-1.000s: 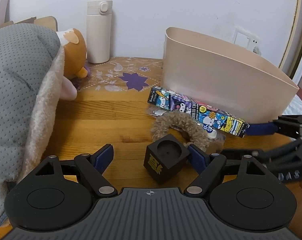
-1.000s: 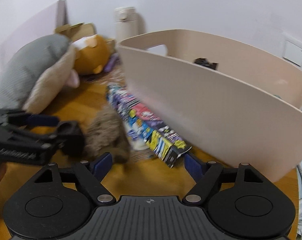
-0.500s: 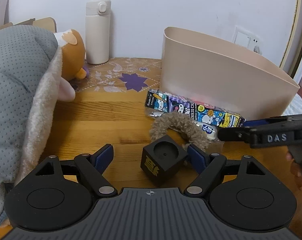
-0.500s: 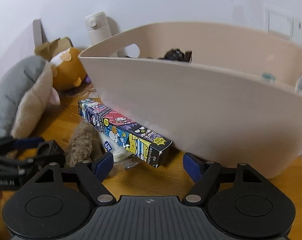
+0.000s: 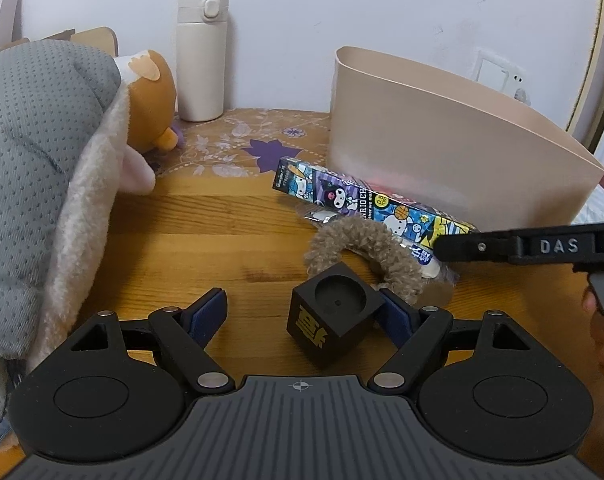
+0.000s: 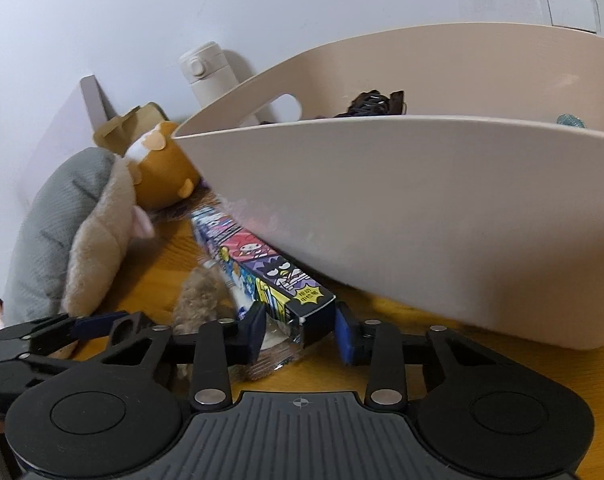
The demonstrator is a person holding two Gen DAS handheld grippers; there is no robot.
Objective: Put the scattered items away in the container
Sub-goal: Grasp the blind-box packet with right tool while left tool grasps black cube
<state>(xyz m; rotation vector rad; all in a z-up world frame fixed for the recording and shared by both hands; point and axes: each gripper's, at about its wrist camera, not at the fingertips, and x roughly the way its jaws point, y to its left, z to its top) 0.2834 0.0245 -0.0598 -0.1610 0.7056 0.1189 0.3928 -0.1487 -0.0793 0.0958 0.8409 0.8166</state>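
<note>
Matte black left gripper point(image 5: 302, 312) with blue-padded fingers point(image 5: 208, 312), silver screws; right gripper point(image 6: 298, 330) alike, embossed "DAS"; possibly bare skin beside it.

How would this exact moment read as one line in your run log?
left hand-held gripper: open around black cube | right hand-held gripper: closing around cartoon-printed box | beige container: beside box

Left side: plush toys point(image 5: 42, 184) walled off the tabletop point(image 5: 206, 236) edge.
Centre: bare wood lay open between plush and black cube point(image 5: 336, 314).
Right: container point(image 5: 454, 160) wall blocked passage; cartoon box point(image 5: 366, 202) and fuzzy ring point(image 5: 366, 252) crowded its base.
Rear: bottle point(image 5: 201, 56) stood against the wall.
</note>
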